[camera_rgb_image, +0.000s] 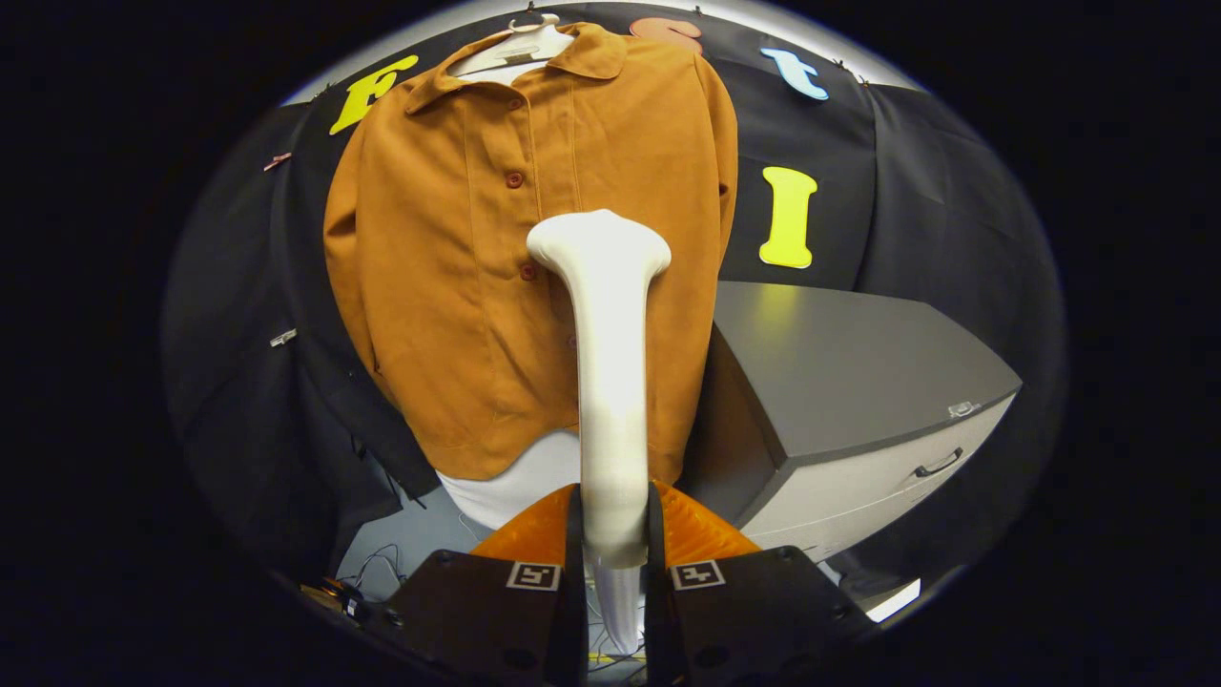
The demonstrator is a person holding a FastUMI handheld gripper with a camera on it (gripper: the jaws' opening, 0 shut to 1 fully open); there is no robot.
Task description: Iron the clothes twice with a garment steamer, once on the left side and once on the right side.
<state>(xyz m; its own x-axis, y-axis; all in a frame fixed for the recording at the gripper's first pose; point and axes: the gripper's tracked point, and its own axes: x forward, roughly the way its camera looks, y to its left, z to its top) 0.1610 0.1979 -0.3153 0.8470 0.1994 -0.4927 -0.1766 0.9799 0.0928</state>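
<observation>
Black cloth wall at far left, with small clips pinned to it. Next, orange shirt (458,286) hanging on a white hanger (520,48), button placket running top to bottom roughly down its middle; a white underlayer shows below the hem. Gripper (612,544): fingers closed onto the white garment steamer (610,382), both pressing its handle, nothing else held. Steamer's long axis runs straight ahead from the fingers, up and away, head flared at the far end. Head sits just right of the placket, about mid-height of the shirt; contact with the fabric cannot be told. Judgement: left panel lies left of the head, so a sideways shift is needed for that pass. Right: grey drawer cabinet (858,382) beside the shirt's edge, likely limiting a right-side sweep. Cables on floor below.
</observation>
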